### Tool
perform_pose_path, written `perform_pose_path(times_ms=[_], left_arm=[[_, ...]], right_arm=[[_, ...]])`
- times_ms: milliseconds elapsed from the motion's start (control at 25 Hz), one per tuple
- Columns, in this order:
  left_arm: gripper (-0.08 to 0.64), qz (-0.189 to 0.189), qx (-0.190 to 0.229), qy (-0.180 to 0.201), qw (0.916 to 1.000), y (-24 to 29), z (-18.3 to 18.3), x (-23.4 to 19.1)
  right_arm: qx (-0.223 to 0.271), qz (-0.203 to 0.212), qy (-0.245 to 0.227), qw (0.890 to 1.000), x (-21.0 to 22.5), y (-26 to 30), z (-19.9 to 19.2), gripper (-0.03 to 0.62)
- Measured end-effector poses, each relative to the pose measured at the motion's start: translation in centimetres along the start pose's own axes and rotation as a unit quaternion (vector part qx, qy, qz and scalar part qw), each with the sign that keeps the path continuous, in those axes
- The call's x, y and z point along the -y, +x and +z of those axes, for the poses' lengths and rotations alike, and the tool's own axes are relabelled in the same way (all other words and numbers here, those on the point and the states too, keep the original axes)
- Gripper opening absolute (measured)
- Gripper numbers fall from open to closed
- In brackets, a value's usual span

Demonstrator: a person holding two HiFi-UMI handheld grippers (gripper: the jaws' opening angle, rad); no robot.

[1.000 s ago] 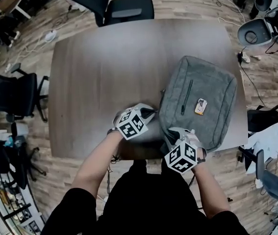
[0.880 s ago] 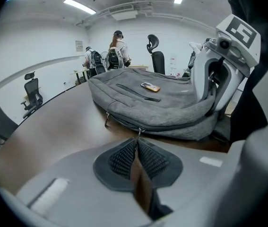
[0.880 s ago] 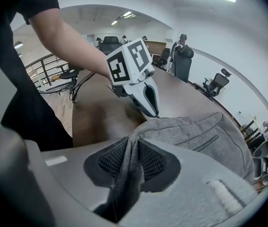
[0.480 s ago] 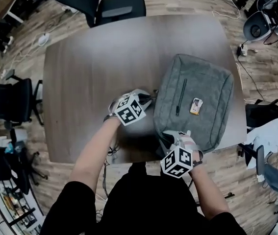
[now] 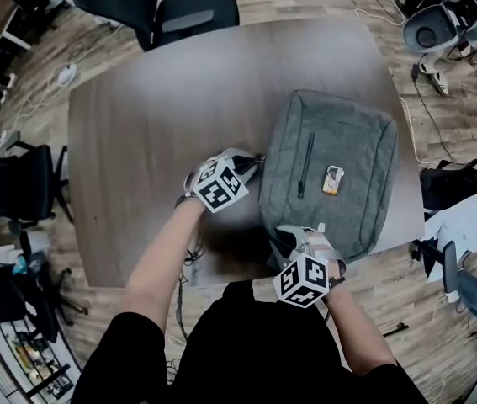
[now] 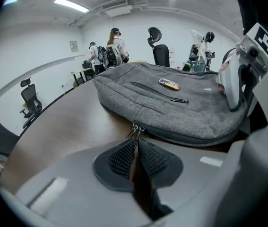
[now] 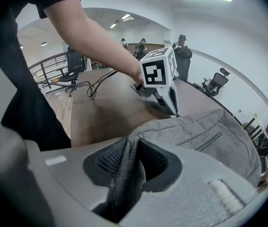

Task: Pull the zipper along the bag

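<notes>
While the head view looks down, the grey bag (image 5: 339,167) lies flat on the right part of the brown surface (image 5: 154,116). The left claw (image 5: 256,159) is at its left edge and the right claw (image 5: 282,241) at its near corner. In the left gripper view the jaws, which have just been closing, pinch the zipper pull (image 6: 134,132) at the bag's seam. In the right gripper view the jaws are clamped on a fold of the bag's fabric.
</notes>
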State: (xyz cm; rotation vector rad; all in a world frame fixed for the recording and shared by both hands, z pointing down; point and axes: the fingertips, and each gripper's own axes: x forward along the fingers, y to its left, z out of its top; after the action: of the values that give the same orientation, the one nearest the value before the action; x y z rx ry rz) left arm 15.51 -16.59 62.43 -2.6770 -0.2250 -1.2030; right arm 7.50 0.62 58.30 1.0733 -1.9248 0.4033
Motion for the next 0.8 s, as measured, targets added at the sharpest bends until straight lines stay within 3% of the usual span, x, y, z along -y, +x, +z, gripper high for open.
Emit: perform_pose_path(times_ms=[120,240,360,480,640,720,800], left_arm=[[0.044,0.024,-0.006,0.013,0.9996,-0.5,-0.3,0.3],[0.071,0.033,-0.007,0.016,0.9993,-1.1,-0.9,1.3],[0.103,0.038,0.019,-0.031,0.9986,-2.7,-1.4,2.4],[0.083,0.057,0.061,-0.086,0.9928,-5.2,-1.3,3.2],[0.018,0.102,0.137,-0.145,0.9746,-9.5,0.9,3.9],[0.017,0.118,0.182,-0.178,0.9599,-11.7,2.5,4.3],[0.017,0.135,0.234,-0.212,0.9393,-14.1,4.3,4.6]], right_arm=[[0.027,-0.006,0.009,1.000,0.2,-0.3,0.6,0.100],[0.073,-0.014,0.041,0.996,1.0,-1.5,1.9,0.152],[0.112,-0.038,0.092,0.989,3.0,-3.4,2.8,0.167],[0.148,-0.076,0.133,0.977,5.5,-5.5,3.2,0.133],[0.204,-0.137,0.170,0.954,9.0,-8.7,3.6,0.040],[0.231,-0.164,0.187,0.941,10.3,-10.3,4.0,0.002],[0.251,-0.185,0.200,0.929,11.1,-11.6,4.3,0.002]])
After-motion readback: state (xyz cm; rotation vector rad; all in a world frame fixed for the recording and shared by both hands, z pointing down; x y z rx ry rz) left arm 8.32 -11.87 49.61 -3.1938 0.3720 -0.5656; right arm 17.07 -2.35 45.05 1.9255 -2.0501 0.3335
